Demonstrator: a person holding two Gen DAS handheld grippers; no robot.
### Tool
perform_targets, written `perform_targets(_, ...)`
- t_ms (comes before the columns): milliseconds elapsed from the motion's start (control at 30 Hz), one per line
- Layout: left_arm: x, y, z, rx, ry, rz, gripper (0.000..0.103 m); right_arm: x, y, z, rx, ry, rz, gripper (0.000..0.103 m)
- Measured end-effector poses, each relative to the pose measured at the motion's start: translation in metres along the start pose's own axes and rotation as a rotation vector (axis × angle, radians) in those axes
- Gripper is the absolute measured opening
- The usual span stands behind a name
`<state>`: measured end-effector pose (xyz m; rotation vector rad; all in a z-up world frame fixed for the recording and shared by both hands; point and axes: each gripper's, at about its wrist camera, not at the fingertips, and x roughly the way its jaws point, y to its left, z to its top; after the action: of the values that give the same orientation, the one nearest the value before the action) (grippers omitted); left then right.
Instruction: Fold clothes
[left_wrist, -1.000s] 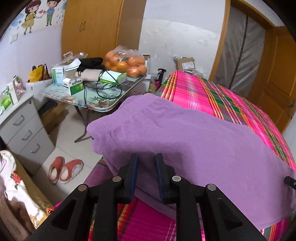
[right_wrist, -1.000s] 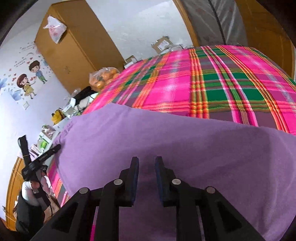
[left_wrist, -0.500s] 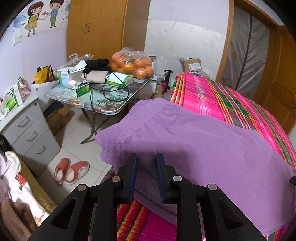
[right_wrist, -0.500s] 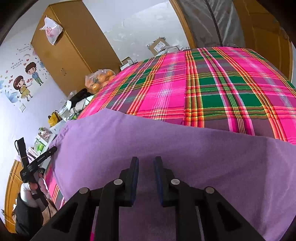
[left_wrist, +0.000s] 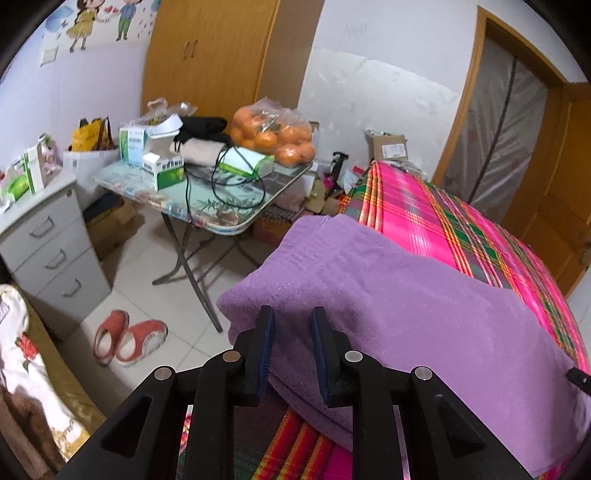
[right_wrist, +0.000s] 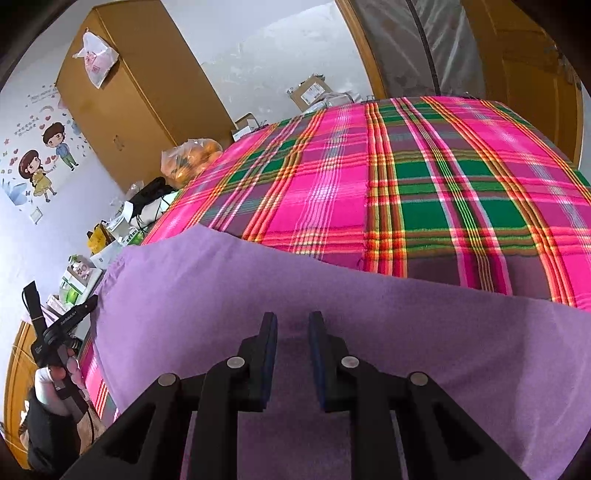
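Left wrist view: our left gripper (left_wrist: 291, 349) holds its fingers narrowly apart over the left edge of the bed (left_wrist: 461, 225), where the fuzzy, folded purple towel (left_wrist: 406, 306) lies. Our right gripper (right_wrist: 293, 350), equally narrow, hovers over that soft towel (right_wrist: 332, 302); whether either pinches cloth, we cannot tell.

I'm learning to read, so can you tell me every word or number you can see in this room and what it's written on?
No text here is sharp enough to read for sure.
Green and white boxes on the folding table: print too small.
Label on the cardboard box: blurred.
Writing above the cartoon wall sticker: too small.
White lettering on the left gripper: too small.
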<state>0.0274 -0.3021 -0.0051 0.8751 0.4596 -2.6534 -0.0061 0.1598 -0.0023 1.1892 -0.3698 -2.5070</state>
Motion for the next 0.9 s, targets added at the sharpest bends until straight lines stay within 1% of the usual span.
perform_targets(67,0.0,0.001,-0.001,-0.005,-0.005,-0.006,0.022,0.002,-0.003,-0.001,0.013,0.002,-0.001,0.017)
perform_targets(133,0.0,0.007,-0.001,-0.036,-0.008,-0.021,0.019,0.002,-0.005,-0.001,0.018,-0.003,0.003,0.017)
perform_targets(200,0.001,0.015,-0.001,-0.081,-0.012,-0.034,0.012,0.003,-0.005,-0.002,0.02,-0.004,0.006,0.017)
perform_targets(233,0.001,0.018,-0.001,-0.099,-0.014,-0.039,0.012,0.003,-0.006,-0.002,0.024,-0.004,0.009,0.018)
perform_targets(300,0.002,0.019,-0.001,-0.103,-0.012,-0.043,0.011,0.003,-0.008,-0.002,0.034,-0.004,0.019,0.017)
perform_targets(400,0.003,0.014,-0.002,-0.082,-0.007,-0.025,0.011,0.003,-0.011,-0.002,0.051,-0.006,0.036,0.017)
perform_targets(467,0.003,0.011,-0.001,-0.069,-0.001,-0.007,0.011,0.003,-0.01,-0.003,0.047,-0.006,0.03,0.017)
perform_targets(567,0.001,0.006,0.0,-0.05,0.011,0.023,0.011,0.002,-0.005,-0.003,0.024,-0.008,0.0,0.017)
perform_targets(733,-0.008,0.006,0.007,-0.059,0.005,0.032,0.012,-0.009,0.003,-0.007,-0.041,-0.029,-0.029,0.017)
perform_targets(800,-0.005,0.012,0.009,-0.078,0.013,0.038,0.012,-0.013,-0.003,-0.008,-0.023,-0.04,-0.04,0.017)
perform_targets(900,0.002,0.017,0.006,-0.095,0.042,0.054,0.012,-0.012,-0.02,-0.008,0.046,-0.028,-0.034,0.017)
